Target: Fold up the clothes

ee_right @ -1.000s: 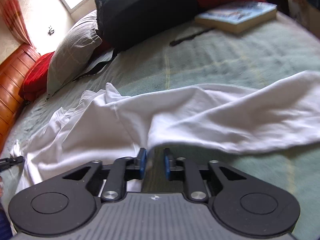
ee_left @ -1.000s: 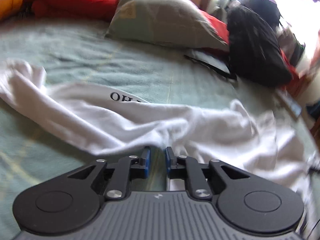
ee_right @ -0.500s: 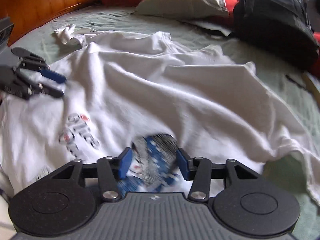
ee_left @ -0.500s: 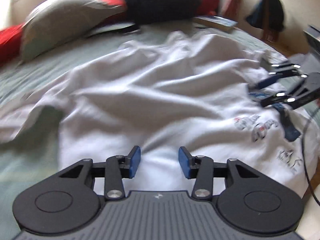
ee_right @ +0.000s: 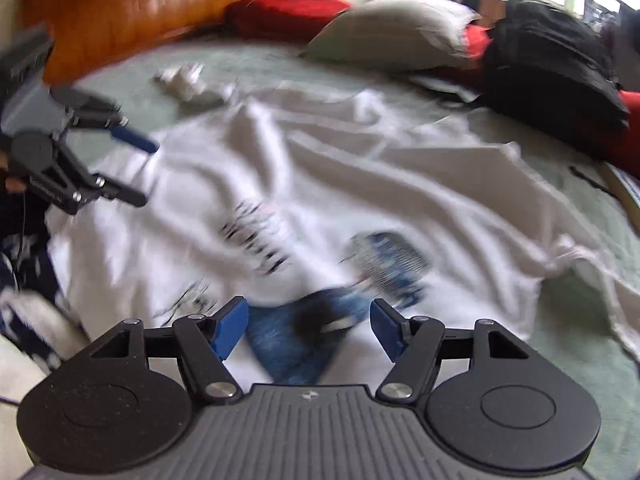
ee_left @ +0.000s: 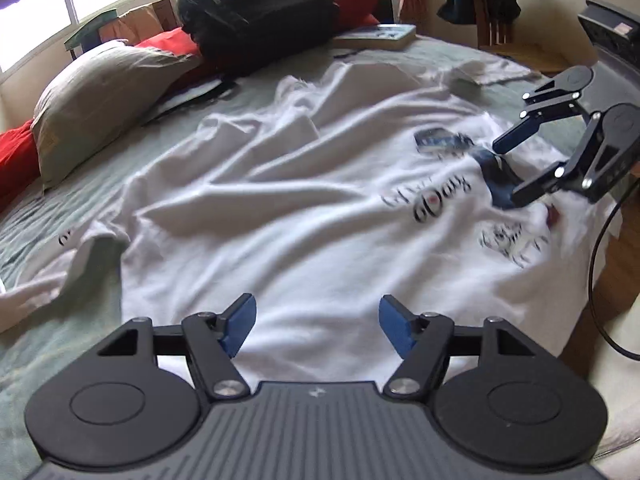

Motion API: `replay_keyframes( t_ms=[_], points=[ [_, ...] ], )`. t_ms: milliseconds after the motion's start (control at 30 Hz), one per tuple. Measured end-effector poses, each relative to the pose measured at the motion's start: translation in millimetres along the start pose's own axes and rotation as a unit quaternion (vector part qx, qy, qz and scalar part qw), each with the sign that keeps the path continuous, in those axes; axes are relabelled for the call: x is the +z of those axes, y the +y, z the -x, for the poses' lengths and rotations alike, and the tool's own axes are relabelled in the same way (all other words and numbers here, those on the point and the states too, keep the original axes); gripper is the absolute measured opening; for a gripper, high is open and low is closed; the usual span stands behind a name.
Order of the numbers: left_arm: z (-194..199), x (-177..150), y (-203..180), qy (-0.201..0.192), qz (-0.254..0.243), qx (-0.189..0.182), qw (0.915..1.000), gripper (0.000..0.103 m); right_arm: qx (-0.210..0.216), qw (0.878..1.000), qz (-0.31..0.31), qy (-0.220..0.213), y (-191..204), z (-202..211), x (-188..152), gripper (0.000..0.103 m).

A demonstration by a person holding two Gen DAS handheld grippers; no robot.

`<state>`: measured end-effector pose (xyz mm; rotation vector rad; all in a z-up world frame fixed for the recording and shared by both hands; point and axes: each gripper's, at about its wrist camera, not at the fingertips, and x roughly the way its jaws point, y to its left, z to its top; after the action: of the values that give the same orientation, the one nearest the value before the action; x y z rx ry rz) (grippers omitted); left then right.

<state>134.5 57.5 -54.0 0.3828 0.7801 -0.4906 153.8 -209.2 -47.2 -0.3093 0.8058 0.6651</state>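
The left gripper [ee_left: 318, 330] is hovering over the near hem of the white T-shirt [ee_left: 288, 216], its blue pads spread wide with only loose cloth lying below the gap; the jaws have just been opening, and nothing is pinched between them. The right gripper [ee_right: 308, 332] is likewise standing wide over the shirt's printed front, its jaws also just opened, with a blue patch of the print [ee_right: 296, 344] showing under the gap and no fabric clamped. The shirt is lying rumpled and spread across the green bedspread [ee_left: 48, 216], print side up, one sleeve trailing off toward the edge of the bed. Farther off, each gripper is appearing in the other's view, hanging just above the shirt. Beyond the shirt, a grey pillow [ee_left: 104, 92] is leaning against a red cushion [ee_right: 284, 10], a black backpack [ee_left: 256, 16] is resting beside them, and a book [ee_left: 376, 36] is lying near the far edge.
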Motion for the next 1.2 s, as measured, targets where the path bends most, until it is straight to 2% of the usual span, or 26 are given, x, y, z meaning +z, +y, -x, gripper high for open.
replay_keyframes(
  t_ms=[33, 67, 167, 267, 333, 400, 467, 500, 567, 633, 733, 800, 833, 933, 967, 1033, 1100, 1200],
  points=[
    [0, -11, 0, 0.009, 0.010, 0.006, 0.9999, 0.070, -0.008, 1.000, -0.002, -0.002, 0, 0, -9, 0.075],
    [2, -22, 1, 0.014, 0.023, 0.011, 0.9996, 0.072, -0.016, 1.000, -0.005, -0.004, -1, 1, -19, 0.083],
    [25, -55, 7, 0.010, 0.060, 0.018, 0.9980, 0.078, -0.041, 0.999, -0.024, -0.005, -7, 9, -47, 0.095],
    [43, -69, 11, 0.030, 0.077, 0.027, 0.9962, 0.080, -0.059, 0.997, -0.058, -0.001, -13, 27, -63, 0.096],
    [50, -67, 10, 0.034, 0.068, 0.039, 0.9963, 0.079, -0.068, 0.995, -0.078, 0.000, -14, 38, -72, 0.096],
    [55, -55, 6, 0.009, 0.051, 0.046, 0.9976, 0.079, -0.067, 0.995, -0.070, -0.021, -1, 41, -64, 0.096],
    [52, -36, 2, -0.019, 0.051, 0.037, 0.9978, 0.079, -0.054, 0.996, -0.059, -0.041, 13, 41, -56, 0.096],
    [49, -28, -1, -0.034, 0.051, 0.031, 0.9976, 0.079, -0.044, 0.997, -0.049, -0.044, 21, 36, -50, 0.096],
    [37, -16, -7, -0.046, 0.048, 0.014, 0.9977, 0.080, -0.053, 0.998, -0.019, -0.035, 35, 21, -45, 0.096],
    [25, -19, -12, -0.031, 0.044, 0.007, 0.9985, 0.080, -0.070, 0.997, 0.003, -0.020, 41, 10, -53, 0.097],
    [13, -42, -11, -0.004, 0.041, 0.011, 0.9991, 0.081, -0.058, 0.997, -0.036, -0.025, 25, 23, -77, 0.103],
    [22, -59, -2, -0.018, 0.059, 0.003, 0.9981, 0.083, -0.071, 0.997, -0.027, -0.019, 22, 34, -96, 0.103],
    [27, -63, 1, -0.010, 0.066, 0.002, 0.9978, 0.084, -0.080, 0.997, -0.017, -0.015, 23, 39, -105, 0.103],
    [40, -61, 0, 0.016, 0.041, 0.021, 0.9988, 0.084, -0.110, 0.994, 0.007, 0.002, 32, 48, -107, 0.103],
    [43, -57, -2, 0.014, 0.034, 0.028, 0.9989, 0.084, -0.118, 0.993, 0.007, 0.005, 34, 50, -103, 0.103],
    [48, -44, -2, 0.000, 0.031, 0.033, 0.9990, 0.084, -0.101, 0.994, -0.003, -0.036, 34, 58, -89, 0.103],
    [45, -30, -4, -0.017, 0.036, 0.033, 0.9987, 0.084, -0.062, 0.995, -0.018, -0.072, 35, 58, -69, 0.103],
    [35, -9, -7, -0.039, 0.043, 0.026, 0.9980, 0.084, -0.015, 0.995, -0.025, -0.094, 36, 39, -38, 0.103]
  ],
)
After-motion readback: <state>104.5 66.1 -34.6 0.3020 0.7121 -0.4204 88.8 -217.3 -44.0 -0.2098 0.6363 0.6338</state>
